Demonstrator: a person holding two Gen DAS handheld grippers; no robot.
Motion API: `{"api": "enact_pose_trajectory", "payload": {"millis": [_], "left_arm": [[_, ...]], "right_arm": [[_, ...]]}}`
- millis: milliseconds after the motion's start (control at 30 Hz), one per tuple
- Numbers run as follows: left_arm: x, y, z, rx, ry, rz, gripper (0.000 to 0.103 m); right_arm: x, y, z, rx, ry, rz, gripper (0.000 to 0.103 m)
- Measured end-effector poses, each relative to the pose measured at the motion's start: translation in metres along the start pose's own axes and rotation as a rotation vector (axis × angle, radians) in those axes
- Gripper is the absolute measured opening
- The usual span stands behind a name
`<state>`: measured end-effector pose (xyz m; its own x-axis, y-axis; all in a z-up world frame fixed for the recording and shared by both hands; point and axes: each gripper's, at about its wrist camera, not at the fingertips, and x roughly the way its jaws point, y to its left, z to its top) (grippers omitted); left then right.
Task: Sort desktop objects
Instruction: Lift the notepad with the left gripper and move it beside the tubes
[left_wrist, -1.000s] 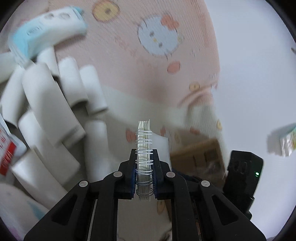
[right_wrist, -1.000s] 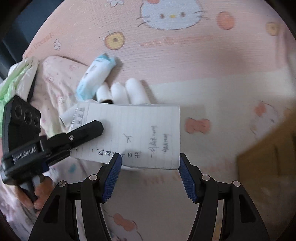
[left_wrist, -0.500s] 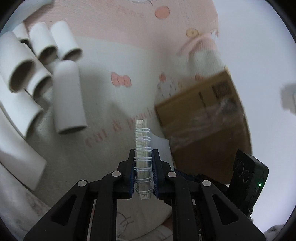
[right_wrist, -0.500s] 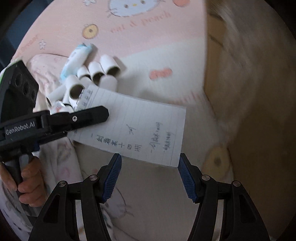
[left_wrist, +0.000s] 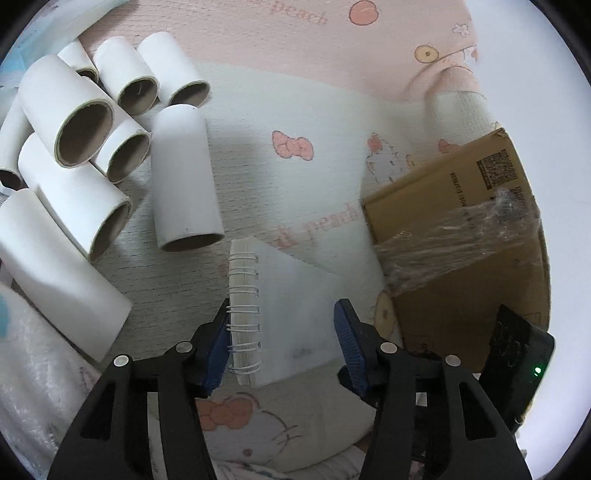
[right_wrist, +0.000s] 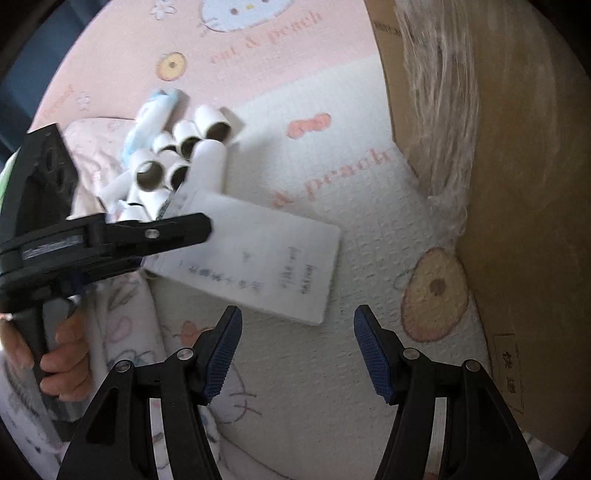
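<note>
A white spiral notebook (left_wrist: 295, 295) with handwriting on its page lies flat on the cartoon-print cloth (left_wrist: 280, 110). My left gripper (left_wrist: 282, 314) hangs over its near end. Its jaws are opening and stand wide apart, with the notebook between them and the wire spiral close to the left pad (left_wrist: 218, 339). The right wrist view shows the same notebook (right_wrist: 266, 254) under one of the left gripper's fingers (right_wrist: 166, 230). My right gripper (right_wrist: 299, 325) stands open just short of the notebook's near edge, nothing between its fingers.
Several white cardboard tubes (left_wrist: 184, 177) are piled left of the notebook, with a blue-and-white tissue pack (right_wrist: 155, 110) behind them. A brown cardboard box (left_wrist: 461, 229) with plastic wrap stands to the right. A person's hand (right_wrist: 62, 365) holds the left gripper's handle.
The left jaws, shut on the notebook's spiral edge before, have spread apart, and the notebook has gone from upright to flat on the cloth. The right gripper has sunk closer to the cloth.
</note>
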<state>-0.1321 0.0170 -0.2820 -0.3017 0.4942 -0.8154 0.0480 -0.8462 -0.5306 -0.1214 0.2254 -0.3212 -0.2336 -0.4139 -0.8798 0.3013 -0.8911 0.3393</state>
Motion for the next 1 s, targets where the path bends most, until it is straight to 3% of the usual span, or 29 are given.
{"api": "enact_pose_trajectory", "payload": {"millis": [200,233,300,433,833,867,1000], "left_arm": [[0.002,0.004,0.0,-0.018,0.009,0.064,0.055],[0.002,0.006,0.001,-0.025,0.013,0.078,0.052],[0.002,0.009,0.001,-0.038,0.0,0.133,0.038],[0.006,0.011,0.002,-0.038,0.017,0.148,0.038],[0.022,0.02,0.009,-0.081,0.085,0.164,0.045],[0.023,0.021,0.01,-0.086,0.089,0.159,0.045],[0.025,0.023,0.012,-0.099,0.102,0.15,0.045]], "right_arm": [[0.015,-0.006,-0.002,0.061,0.029,0.054,0.061],[0.016,-0.007,-0.002,0.066,0.026,0.059,0.061],[0.016,-0.01,-0.001,0.09,0.003,0.102,0.063],[0.016,-0.019,0.001,0.149,-0.022,0.205,0.063],[0.026,-0.009,0.016,0.059,-0.021,0.197,0.063],[0.027,-0.008,0.016,0.053,-0.021,0.197,0.065],[0.032,-0.003,0.018,0.011,-0.012,0.263,0.094]]}}
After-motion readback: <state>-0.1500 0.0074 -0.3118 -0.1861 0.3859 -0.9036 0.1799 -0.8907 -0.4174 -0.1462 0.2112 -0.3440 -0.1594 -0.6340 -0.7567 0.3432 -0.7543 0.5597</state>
